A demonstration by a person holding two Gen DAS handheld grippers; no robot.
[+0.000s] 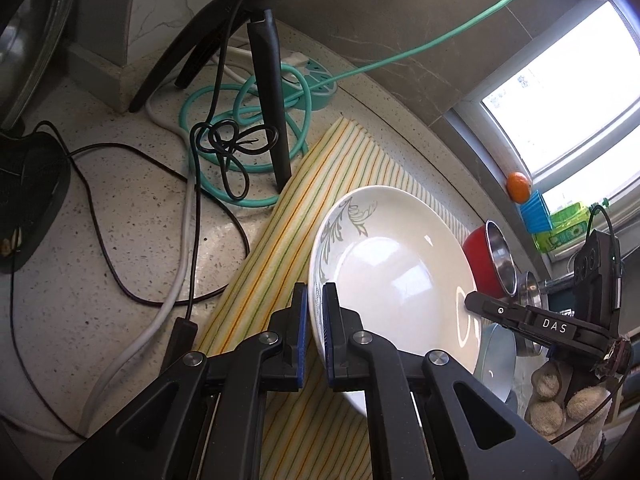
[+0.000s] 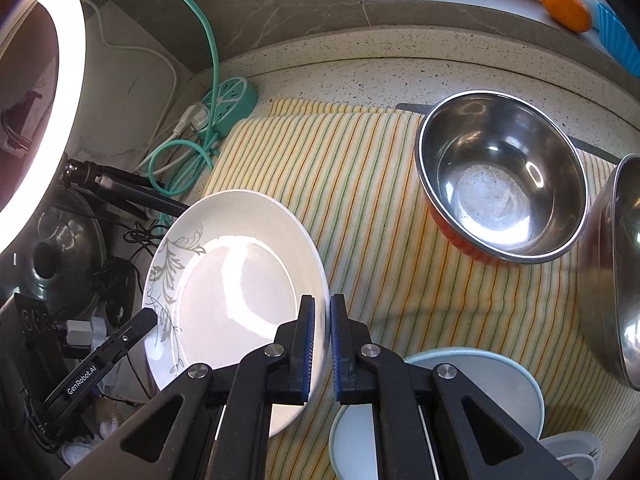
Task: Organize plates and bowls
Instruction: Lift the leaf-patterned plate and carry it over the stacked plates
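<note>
Together, hand-held grippers [image 1: 315, 312] [image 2: 321, 320] on white plate [image 1: 400, 280].

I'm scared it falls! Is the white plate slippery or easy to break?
The plate looks glazed and shiny, so probably slippery. It seems stiff ceramic, likely to chip or break if dropped. The left gripper and right gripper each pinch only its rim, so it might tilt.

I count one white plate [image 2: 236, 280] with a grey leaf pattern, two steel bowls, the red-sided one [image 2: 502, 176] and another [image 2: 612, 272] at the right edge, one pale blue dish [image 2: 480, 384], one striped cloth [image 2: 360, 184], one orange [image 2: 565, 7], and my two grippers [image 1: 315, 304] [image 2: 321, 316].
</note>
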